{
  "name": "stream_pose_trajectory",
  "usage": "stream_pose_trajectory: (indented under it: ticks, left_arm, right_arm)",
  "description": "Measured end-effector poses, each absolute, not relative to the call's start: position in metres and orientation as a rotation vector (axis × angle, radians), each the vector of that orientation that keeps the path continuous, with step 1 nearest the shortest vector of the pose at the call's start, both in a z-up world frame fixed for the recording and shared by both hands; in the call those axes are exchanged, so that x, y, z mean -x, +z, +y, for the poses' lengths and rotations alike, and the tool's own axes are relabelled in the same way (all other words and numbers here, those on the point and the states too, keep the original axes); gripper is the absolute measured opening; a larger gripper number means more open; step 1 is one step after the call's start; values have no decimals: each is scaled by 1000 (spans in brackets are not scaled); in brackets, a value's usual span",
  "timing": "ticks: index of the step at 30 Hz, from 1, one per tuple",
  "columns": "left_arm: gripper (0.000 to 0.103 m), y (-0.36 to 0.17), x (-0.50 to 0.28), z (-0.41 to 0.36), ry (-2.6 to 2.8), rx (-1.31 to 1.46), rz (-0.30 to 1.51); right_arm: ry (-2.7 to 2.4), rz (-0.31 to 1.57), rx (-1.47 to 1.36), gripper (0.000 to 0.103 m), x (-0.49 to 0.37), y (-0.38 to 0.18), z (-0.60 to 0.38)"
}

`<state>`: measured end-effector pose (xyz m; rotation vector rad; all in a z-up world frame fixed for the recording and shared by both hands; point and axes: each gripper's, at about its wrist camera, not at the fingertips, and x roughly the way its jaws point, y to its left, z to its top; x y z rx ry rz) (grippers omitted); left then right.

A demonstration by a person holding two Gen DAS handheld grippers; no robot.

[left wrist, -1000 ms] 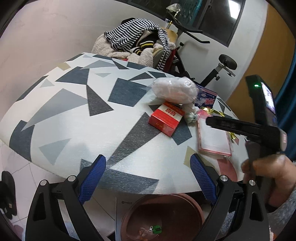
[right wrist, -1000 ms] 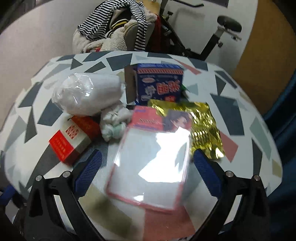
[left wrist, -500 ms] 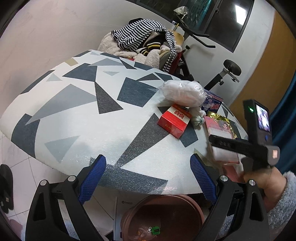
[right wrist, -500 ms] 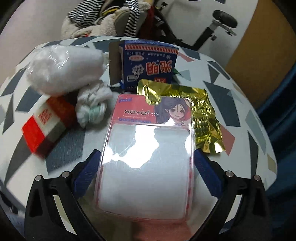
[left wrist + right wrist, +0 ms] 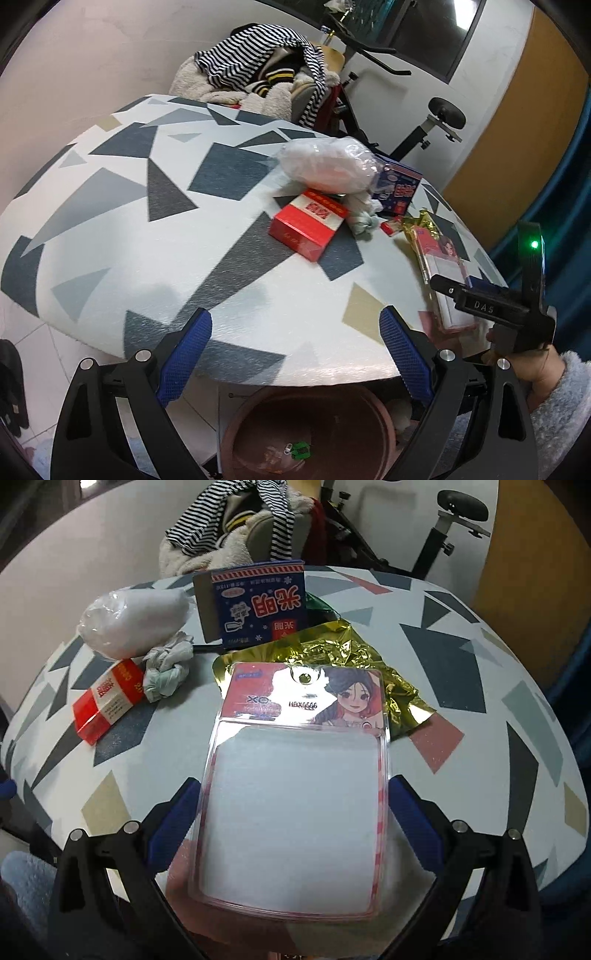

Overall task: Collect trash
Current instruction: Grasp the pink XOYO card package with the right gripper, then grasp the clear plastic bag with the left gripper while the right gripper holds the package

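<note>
Right wrist view: our right gripper spread wide around the blister pack, pads not visibly pressing it. Left gripper wide open, empty, above the brown bin.

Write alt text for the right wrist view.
The open right gripper straddles a clear plastic blister pack on a patterned table. Beyond it lie a gold foil wrapper, blue box and red box.

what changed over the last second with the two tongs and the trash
The right tongs moved forward until the clear blister pack sits between their open fingers, not yet gripped. The left tongs stayed open and empty above the brown bin. The red box, white bag, blue box and gold wrapper lie as before.
</note>
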<state>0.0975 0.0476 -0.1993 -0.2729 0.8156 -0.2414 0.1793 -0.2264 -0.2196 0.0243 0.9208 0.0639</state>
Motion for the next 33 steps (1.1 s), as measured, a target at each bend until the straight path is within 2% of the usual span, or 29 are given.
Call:
stream_pose_trajectory:
  ticks: [3,15,20,25,30,33]
  left_arm:
    - [90,-197,-105,45,-258,294,830]
    - [90,-187,-139,35,-271,341,846]
    - [86,-184,-162,40,-276,417,864]
    - [80,-181,-198,47,-312,615,891]
    - [79,-184,-239,52,-342,930,901]
    - [79,-189,-265,50,-298,1000,904]
  right_arm:
    - [118,860,-58,93,-172,-214,-234]
    - [222,740,-90,93,-152,-203,-252]
    - [205,702,-89,93,-148,-198,-253]
    - [193,682,-135,93,-147,-194,-259]
    - [192,673,-122,93,-146,-192,-258]
    - [190,668,-125,93,-146,-191,-260]
